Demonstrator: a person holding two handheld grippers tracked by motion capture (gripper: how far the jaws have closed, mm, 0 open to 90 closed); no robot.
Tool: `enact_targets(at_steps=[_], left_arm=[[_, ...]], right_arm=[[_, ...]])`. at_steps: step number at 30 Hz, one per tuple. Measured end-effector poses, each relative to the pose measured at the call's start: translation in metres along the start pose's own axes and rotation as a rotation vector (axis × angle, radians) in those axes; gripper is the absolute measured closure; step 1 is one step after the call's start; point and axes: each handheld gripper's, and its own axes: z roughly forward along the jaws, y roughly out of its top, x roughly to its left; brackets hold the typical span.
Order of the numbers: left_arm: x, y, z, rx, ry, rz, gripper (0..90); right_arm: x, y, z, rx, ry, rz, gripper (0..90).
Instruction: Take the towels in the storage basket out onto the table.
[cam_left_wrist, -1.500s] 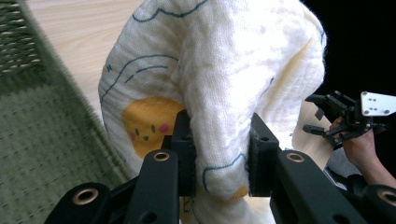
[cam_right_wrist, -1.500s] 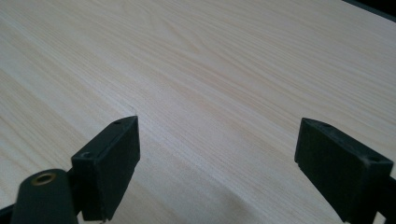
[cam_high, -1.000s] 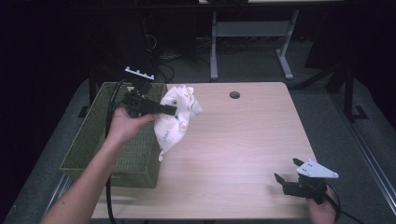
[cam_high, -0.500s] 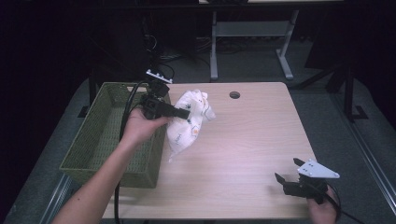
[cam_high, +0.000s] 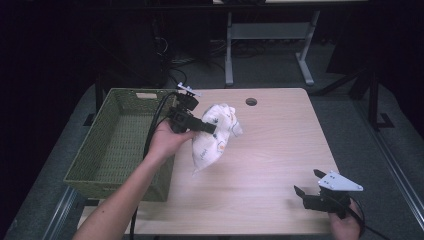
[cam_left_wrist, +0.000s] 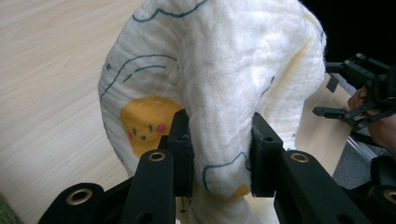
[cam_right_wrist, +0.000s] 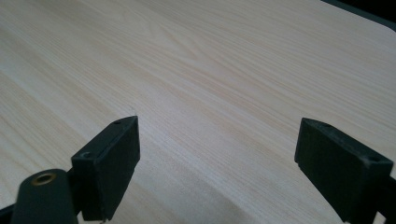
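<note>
Above the table's left part, just right of the green basket, the left hand holds the left gripper roughly level, jaws pointing right across the table. The forearm runs up from the bottom edge, slanting right toward the basket's near right corner. A cable trails from the gripper back over the basket rim.

The gripper is clamped on a white cloth printed with blue lines and yellow figures. In the left gripper view both pads press a bunched fold of the cloth between them. The cloth's gathered top bulges beyond the jaws, and the rest hangs as a long tail. Its long axis runs steeply down and slightly left, ending in a point that is at or just over the tabletop; whether it touches I cannot tell.

At the table's near right corner the right hand holds the right gripper, jaws aimed left, spread wide with nothing between them, over bare wood.

Compared with a second ago, the left hand and cloth have shifted right, from over the basket's right wall to past it, above the table, and somewhat lower. The right gripper sits where it was.
</note>
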Motion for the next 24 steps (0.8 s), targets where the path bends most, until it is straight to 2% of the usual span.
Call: enact_targets(at_steps=[9, 16, 19, 24], left_arm=[[-0.008, 0.004, 0.026, 0.056, 0.019, 0.027, 67.1], [-0.007, 0.003, 0.048, 0.063, 0.019, -0.010, 63.6], [-0.007, 0.003, 0.056, 0.085, 0.042, 0.005, 63.7], [-0.005, 0.002, 0.072, 0.092, 0.041, -0.022, 66.4]], right_arm=[[0.000, 0.000, 0.000, -0.002, 0.001, -0.003, 13.7], [-0.001, 0.000, -0.001, -0.003, 0.002, 0.006, 13.7], [-0.001, 0.000, -0.001, -0.003, 0.001, 0.010, 13.7], [-0.002, 0.000, -0.001, -0.008, 0.002, 0.003, 13.7]])
